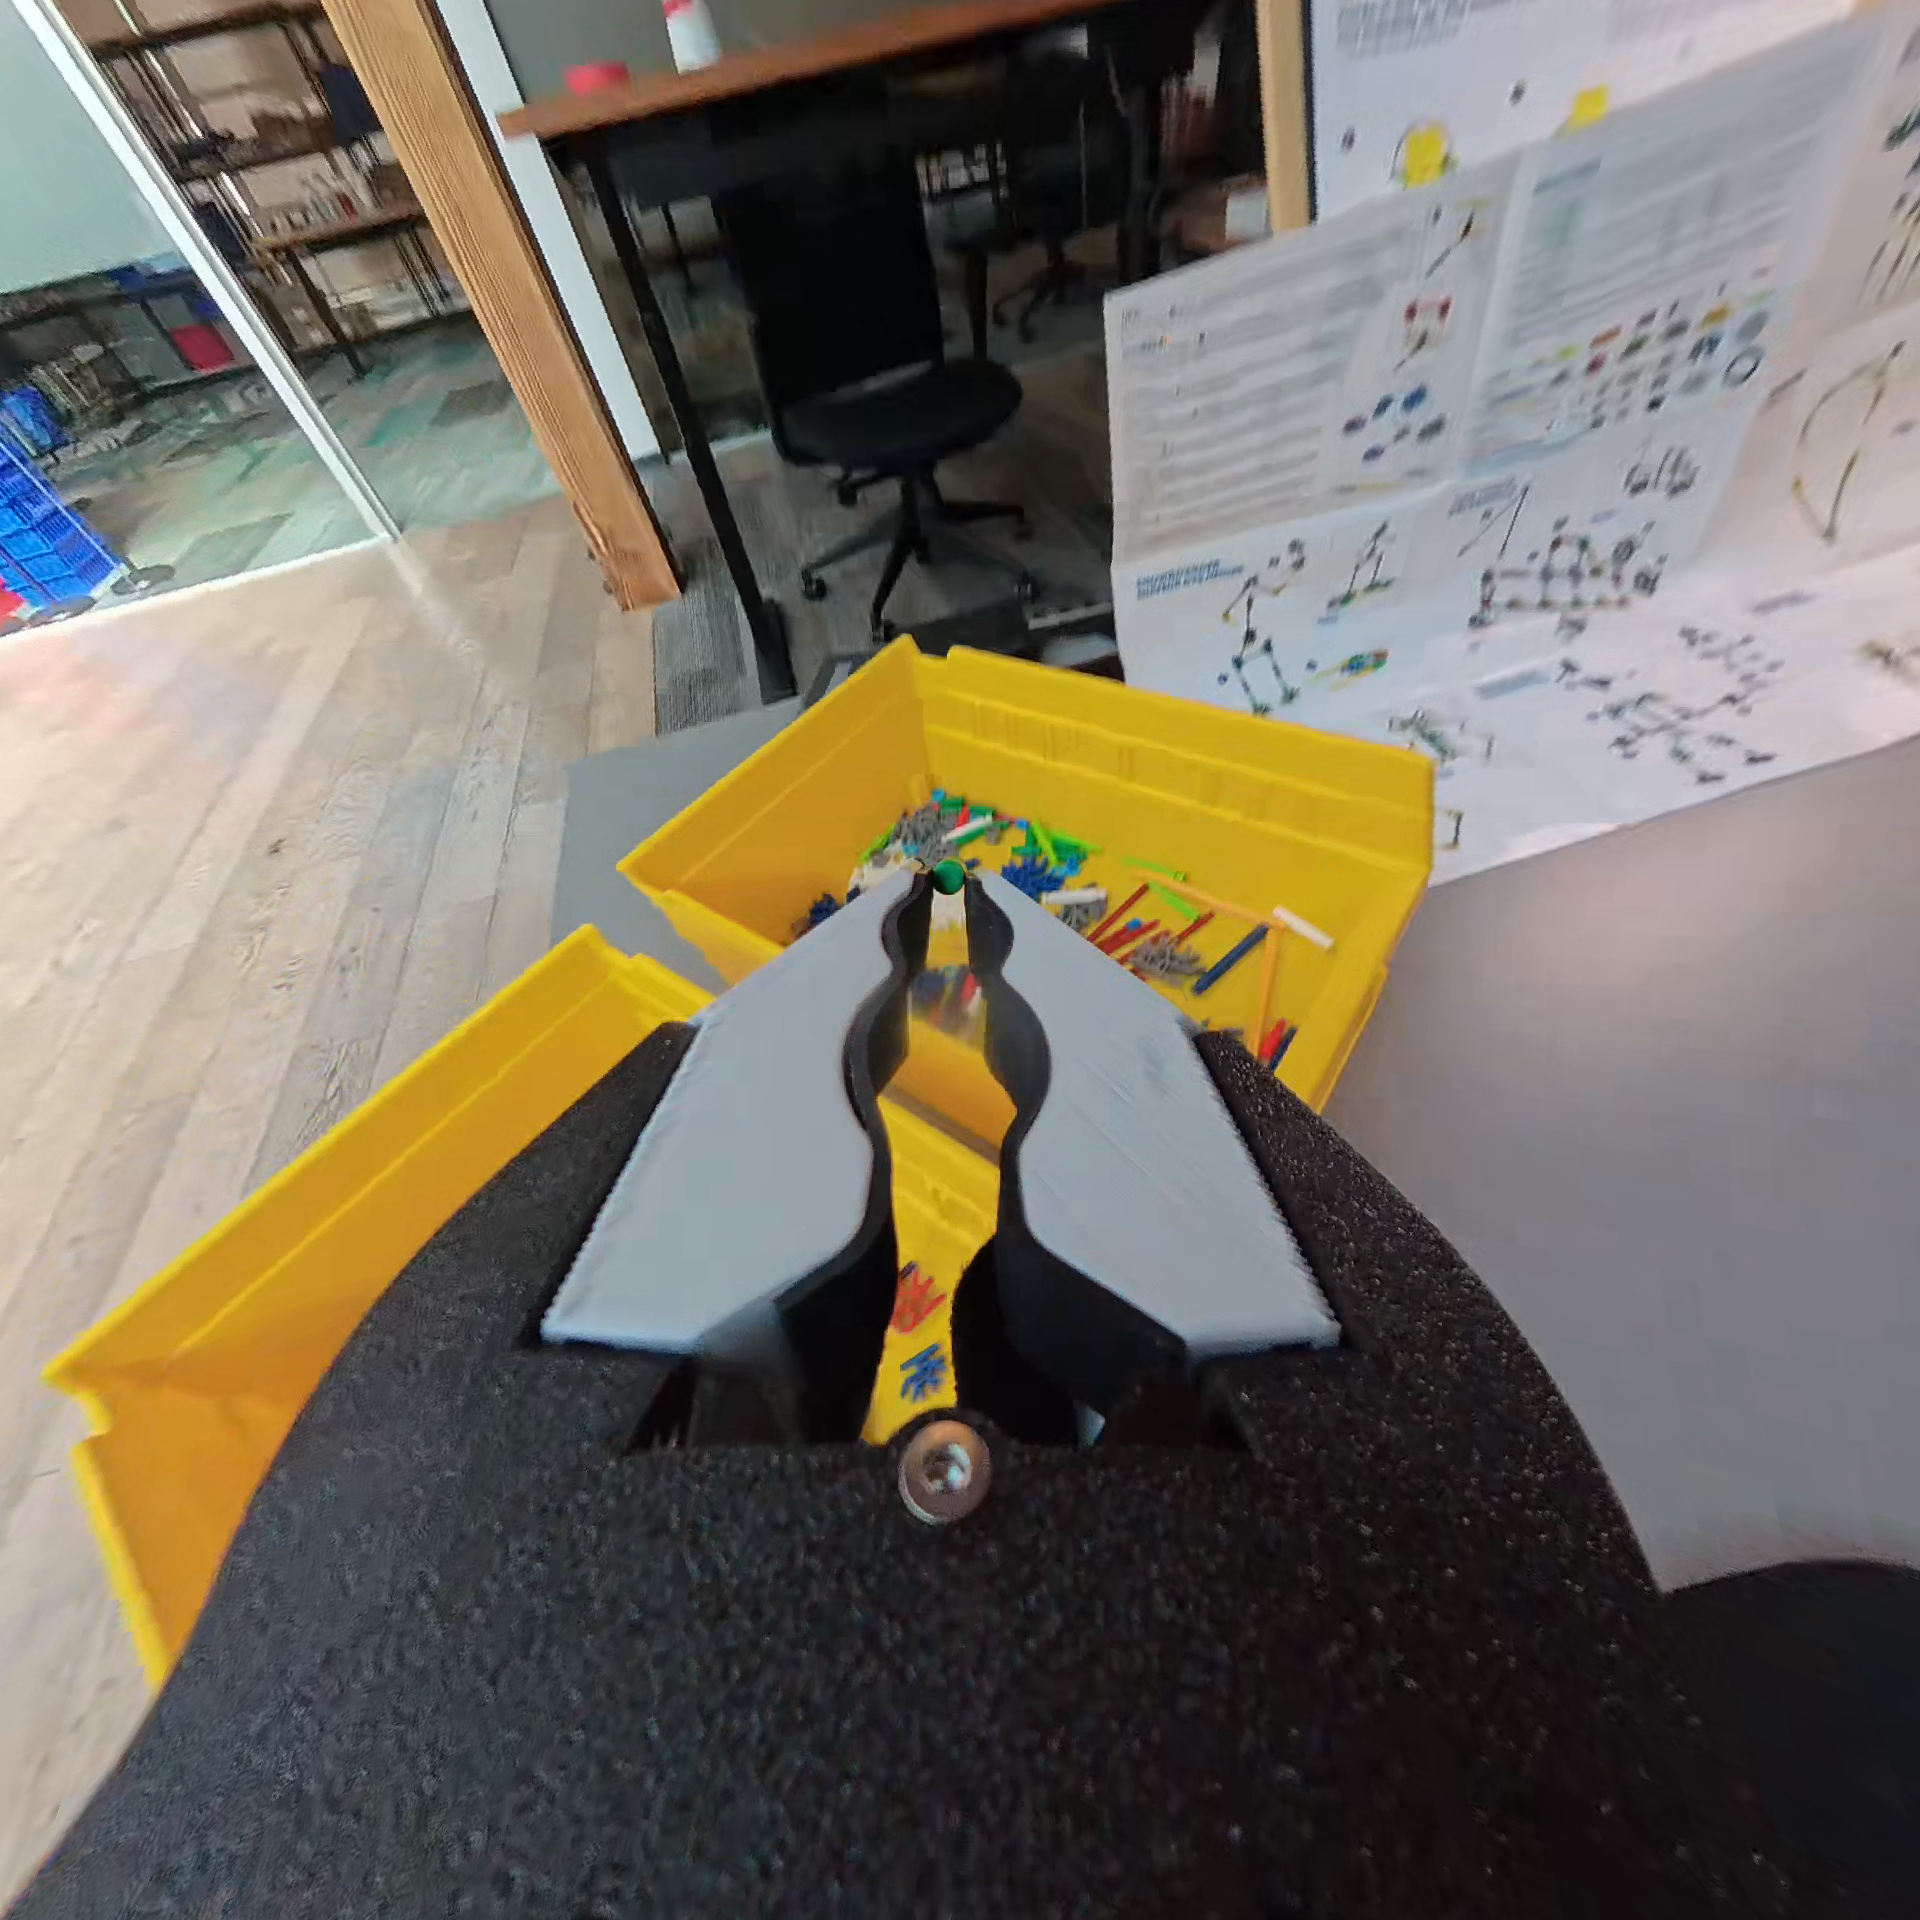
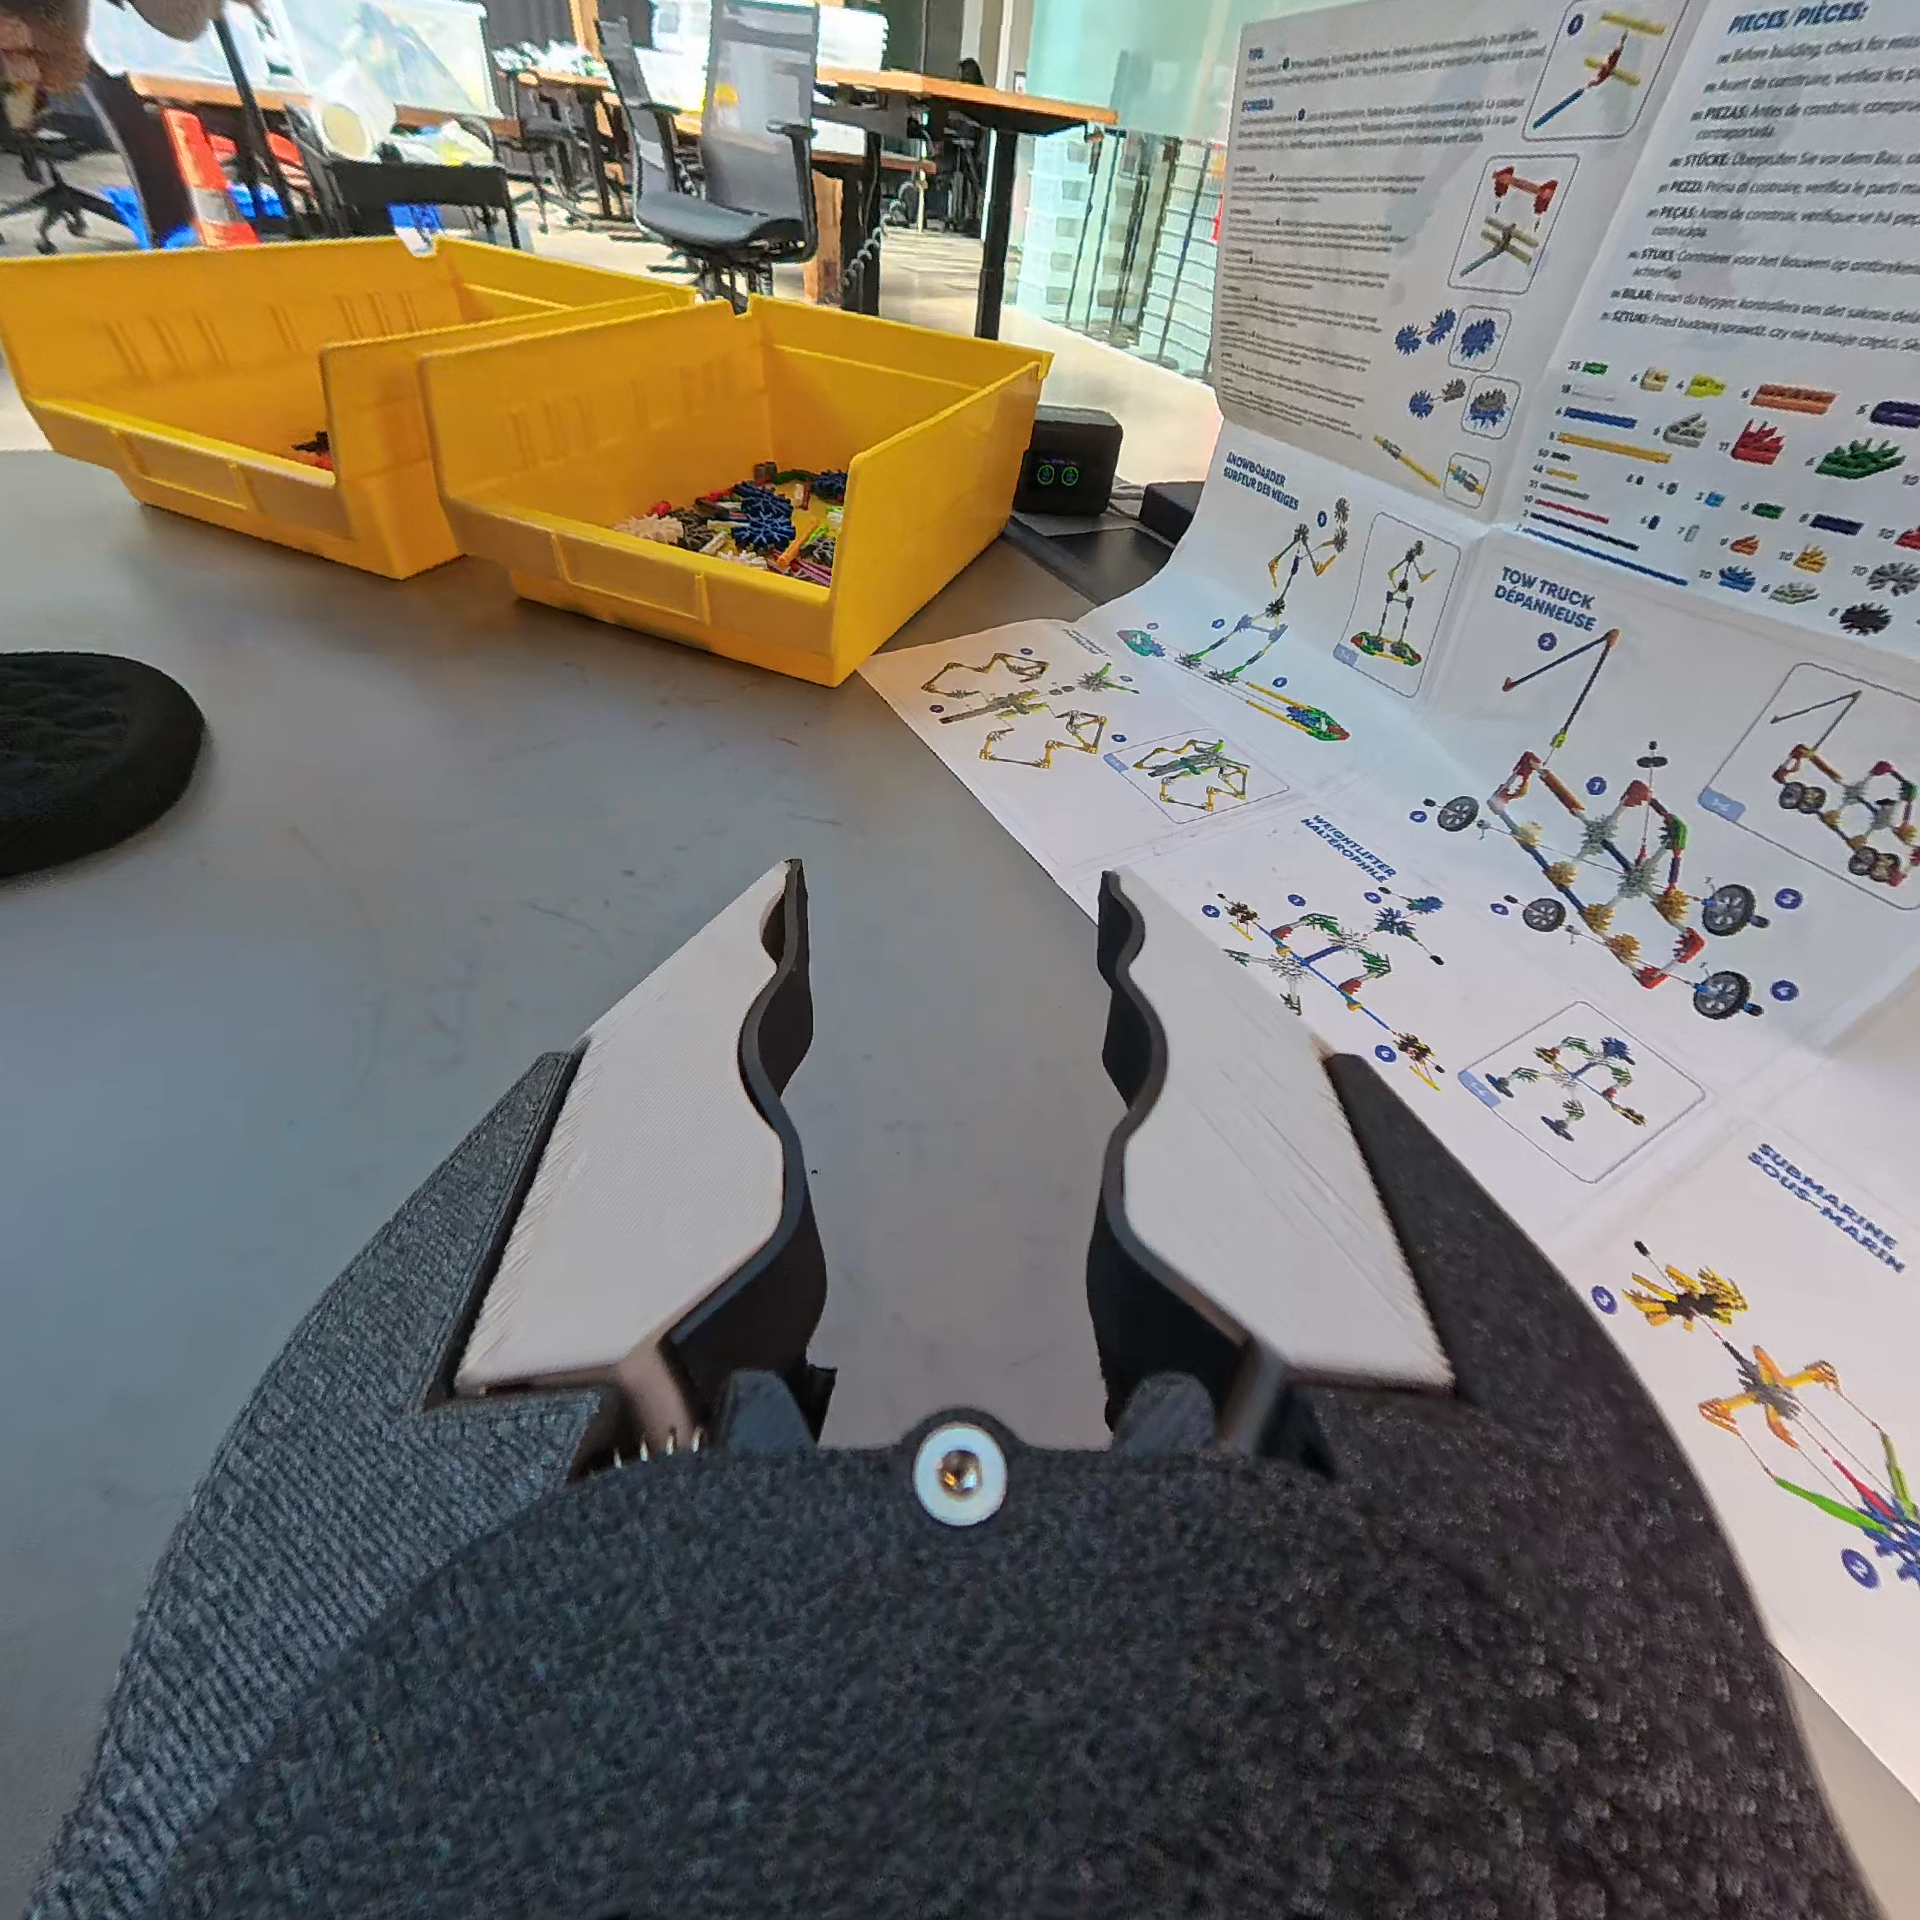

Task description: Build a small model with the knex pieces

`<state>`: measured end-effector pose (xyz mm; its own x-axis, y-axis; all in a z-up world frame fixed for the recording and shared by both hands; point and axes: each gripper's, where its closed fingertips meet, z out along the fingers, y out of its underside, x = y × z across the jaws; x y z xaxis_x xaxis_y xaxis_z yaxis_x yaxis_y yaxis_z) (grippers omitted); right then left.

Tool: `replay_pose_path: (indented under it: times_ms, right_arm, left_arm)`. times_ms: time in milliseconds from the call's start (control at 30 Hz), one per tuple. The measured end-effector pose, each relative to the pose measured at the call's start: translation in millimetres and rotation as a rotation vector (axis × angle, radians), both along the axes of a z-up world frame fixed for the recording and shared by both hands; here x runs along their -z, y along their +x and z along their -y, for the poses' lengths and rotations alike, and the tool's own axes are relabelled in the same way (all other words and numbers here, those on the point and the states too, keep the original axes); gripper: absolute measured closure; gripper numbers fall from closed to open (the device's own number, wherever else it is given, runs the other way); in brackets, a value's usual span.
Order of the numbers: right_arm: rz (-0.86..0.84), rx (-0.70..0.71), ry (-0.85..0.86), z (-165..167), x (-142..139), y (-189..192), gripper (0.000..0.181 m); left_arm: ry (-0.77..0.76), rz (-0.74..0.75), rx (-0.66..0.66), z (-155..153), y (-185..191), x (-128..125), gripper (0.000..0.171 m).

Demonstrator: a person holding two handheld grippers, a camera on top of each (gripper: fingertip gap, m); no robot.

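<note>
While the left gripper (image 1: pixel 943 879) pinches a small green piece (image 1: pixel 945 878) at its nearly closed fingers above the yellow bin (image 1: pixel 1174 774) of loose building pieces (image 1: pixel 1143 914), the right gripper (image 2: pixel 951 894), fingers spread wide and empty, hovers over the grey tabletop (image 2: pixel 468 831) beside the instruction sheet (image 2: pixel 1558 727).

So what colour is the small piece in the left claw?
Green, clearest in the left wrist view.

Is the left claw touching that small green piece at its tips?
Touching. In the left wrist view, the left claw pinches the small green piece between its nearly closed tips, above the yellow bin.
</note>
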<state>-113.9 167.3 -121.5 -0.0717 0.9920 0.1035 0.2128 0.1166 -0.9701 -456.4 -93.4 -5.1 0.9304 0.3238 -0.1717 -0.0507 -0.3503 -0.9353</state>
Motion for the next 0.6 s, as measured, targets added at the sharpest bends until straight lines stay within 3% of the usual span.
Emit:
replay_pose_path:
  times_ms: [133, 267, 333, 433, 600]
  right_arm:
    - [-0.052, 0.006, -0.011, -0.7, -3.1, -1.6, 0.128]
    - [-0.052, 0.041, 0.029, -4.7, -5.9, 2.6, 0.129]
    - [-0.018, 0.072, 0.063, -12.8, -4.5, 9.4, 0.129]
    - [0.041, 0.101, 0.079, -28.5, -4.3, 25.4, 0.131]
    - [0.217, 0.238, 0.189, -100.4, -31.6, 63.3, 0.131]
  left_arm:
    - [-0.313, 0.056, 0.064, -36.7, -24.8, 42.2, 0.167]
    - [-0.474, 0.056, 0.073, -83.7, -44.7, 75.0, 0.166]
    - [-0.446, 0.086, 0.087, -109.5, -43.6, 79.3, 0.152]
    - [-0.255, 0.121, 0.166, -148.4, -15.9, 60.6, 0.144]
    - [-0.021, 0.104, 0.377, -182.4, 85.9, 28.2, 0.132]
